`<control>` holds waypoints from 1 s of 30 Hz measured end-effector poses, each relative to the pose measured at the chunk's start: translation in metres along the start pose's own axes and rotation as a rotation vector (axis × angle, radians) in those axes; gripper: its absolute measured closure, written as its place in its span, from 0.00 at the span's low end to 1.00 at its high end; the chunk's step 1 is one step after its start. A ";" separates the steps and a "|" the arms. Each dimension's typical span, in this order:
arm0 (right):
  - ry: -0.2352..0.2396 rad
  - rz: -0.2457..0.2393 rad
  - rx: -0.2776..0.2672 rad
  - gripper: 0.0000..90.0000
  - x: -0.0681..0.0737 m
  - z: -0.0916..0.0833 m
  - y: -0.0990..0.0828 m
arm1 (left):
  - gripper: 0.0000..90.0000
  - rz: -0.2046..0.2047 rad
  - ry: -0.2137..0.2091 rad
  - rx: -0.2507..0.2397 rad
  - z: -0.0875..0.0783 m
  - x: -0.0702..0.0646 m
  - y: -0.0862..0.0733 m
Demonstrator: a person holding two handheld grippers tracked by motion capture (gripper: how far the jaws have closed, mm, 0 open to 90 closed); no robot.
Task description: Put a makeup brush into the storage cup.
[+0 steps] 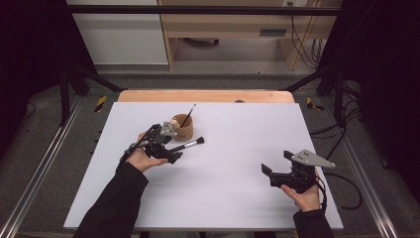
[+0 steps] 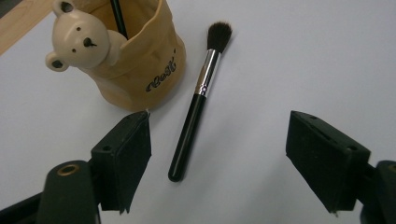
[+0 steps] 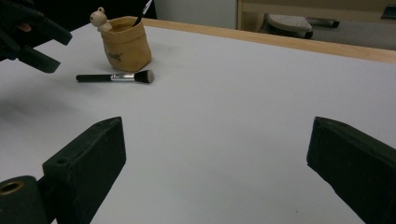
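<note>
One makeup brush [image 2: 194,108] lies between my left gripper's [image 2: 219,158] wide, empty jaws, bristles toward one o'clock, handle near the left pad.

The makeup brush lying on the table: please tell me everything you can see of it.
The makeup brush has a glossy black handle, a shiny silver ferrule and a dark, rounded tuft of bristles. It lies flat on the white table, beside the tan bear-decorated holder, close to it, though contact cannot be told. Nothing grips it: the left tool hovers over its handle end with jaws apart, one on each side, not touching it.
</note>
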State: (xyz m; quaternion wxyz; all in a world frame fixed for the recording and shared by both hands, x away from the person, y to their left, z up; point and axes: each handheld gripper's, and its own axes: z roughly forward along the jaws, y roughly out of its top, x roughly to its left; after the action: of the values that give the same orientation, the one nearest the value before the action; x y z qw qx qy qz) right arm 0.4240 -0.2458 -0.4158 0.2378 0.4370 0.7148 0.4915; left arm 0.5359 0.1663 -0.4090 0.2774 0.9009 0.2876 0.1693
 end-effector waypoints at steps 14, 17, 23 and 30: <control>0.001 -0.001 0.004 0.06 0.000 0.001 -0.001 | 0.38 0.006 -0.001 0.075 0.025 0.007 0.006; 0.001 0.000 0.004 0.06 -0.001 0.001 -0.001 | 0.39 0.008 0.002 0.092 0.031 0.008 0.006; 0.006 -0.001 0.006 0.06 0.000 0.001 -0.001 | 0.43 0.002 -0.002 0.121 0.044 0.011 0.005; 0.005 -0.002 0.007 0.06 0.000 0.001 -0.001 | 0.52 -0.005 -0.001 0.134 0.055 0.013 0.005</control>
State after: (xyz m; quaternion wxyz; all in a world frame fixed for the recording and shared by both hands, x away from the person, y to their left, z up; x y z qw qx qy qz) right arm 0.4248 -0.2457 -0.4171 0.2349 0.4359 0.7175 0.4899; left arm 0.5737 0.1483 -0.4477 0.2168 0.9169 0.3003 0.1487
